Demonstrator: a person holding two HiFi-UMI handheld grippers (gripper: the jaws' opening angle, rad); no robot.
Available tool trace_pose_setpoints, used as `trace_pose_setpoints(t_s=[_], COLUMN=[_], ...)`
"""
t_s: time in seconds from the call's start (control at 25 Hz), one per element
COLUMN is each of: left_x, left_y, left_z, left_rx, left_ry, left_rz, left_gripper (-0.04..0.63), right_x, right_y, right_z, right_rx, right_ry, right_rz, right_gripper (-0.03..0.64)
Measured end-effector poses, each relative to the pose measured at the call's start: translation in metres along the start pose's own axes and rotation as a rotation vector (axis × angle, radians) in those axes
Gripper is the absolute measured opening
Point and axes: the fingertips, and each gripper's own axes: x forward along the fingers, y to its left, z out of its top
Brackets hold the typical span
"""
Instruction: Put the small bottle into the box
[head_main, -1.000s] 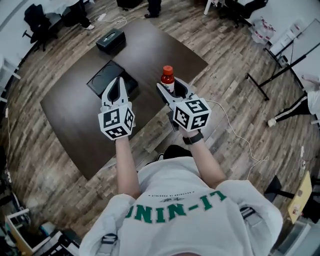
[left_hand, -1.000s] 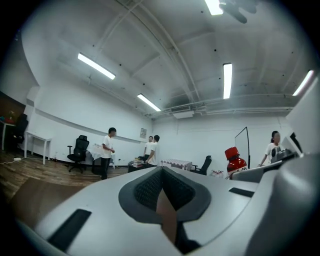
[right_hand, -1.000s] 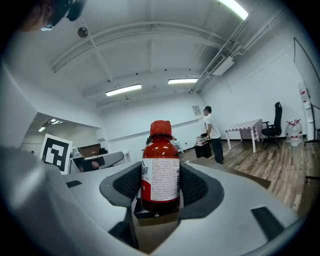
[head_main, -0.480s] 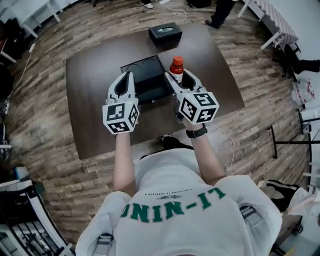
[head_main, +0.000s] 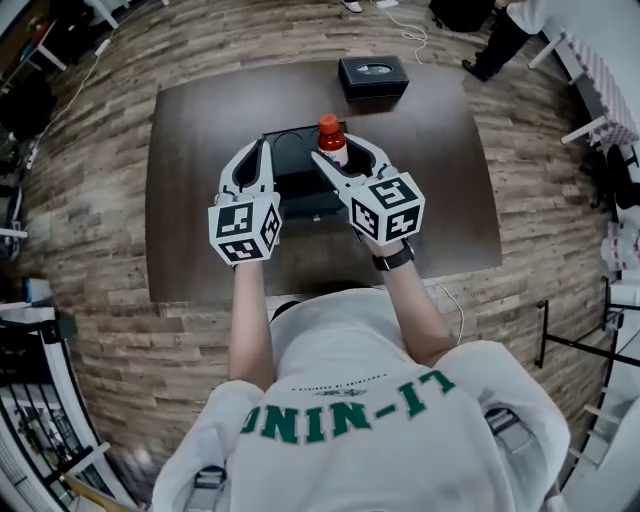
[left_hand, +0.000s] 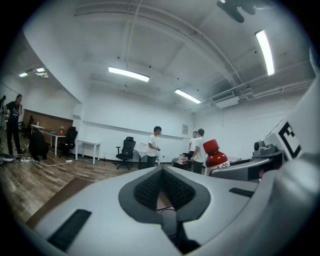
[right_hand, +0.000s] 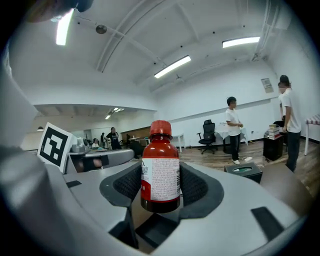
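Note:
My right gripper is shut on a small red bottle with a red cap and white label, held upright above the table. In the right gripper view the bottle stands between the dark pads of that gripper. The black open box lies on the dark table, below and between the two grippers; the bottle hangs over its far right part. My left gripper hovers over the box's left side, its jaws together and empty. From the left gripper the bottle shows at the right.
A second, closed black box sits at the table's far edge, also seen as a dark box in the right gripper view. Wood floor surrounds the table. People stand and office chairs are far off in the room.
The head view has swung so the table now sits square-on. Both grippers and the bottle have moved from the table's right side to over the open box.

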Motion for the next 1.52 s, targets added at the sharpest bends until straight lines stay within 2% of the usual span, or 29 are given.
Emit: trace_pose_setpoints(t_s=[0.2,0.4,0.52,0.72,1.12,1.32,1.52], left_x=[0.017,0.022,0.019,0.015,0.007,0.006,0.005], left_y=[0.004,0.008,0.016,0.020,0.035,0.045,0.051], left_z=[-0.014,-0.022,-0.026,-0.037,-0.051,-0.062,-0.071], left_rx=[0.002,-0.005,-0.021,-0.018,-0.035,-0.055,-0.067], left_ry=[0.019,0.037,0.023,0.026,0.046,0.064,0.076], left_rz=[0.034,0.057,0.091,0.105,0.133,0.146,0.145], left_gripper=[0.011,0.011,0.011,0.011,0.011,0.011,0.011], right_x=[0.028,0.043,0.051,0.061,0.084,0.095,0.103], right_y=[0.003,0.002,0.005,0.006,-0.009,-0.013,-0.015], right_z=[-0.019,-0.050,-0.075,-0.124,-0.225,-0.266,-0.302], right_rx=[-0.059,-0.125,-0.189,-0.338,-0.560,-0.631,-0.660], right_ry=[0.079,0.187,0.264,0.399,0.664,0.776,0.858], right_rz=[0.125,0.203,0.272,0.359,0.421,0.442,0.475], right_gripper=[0.232,0.232,0.232,0.232,0.232,0.232,0.232])
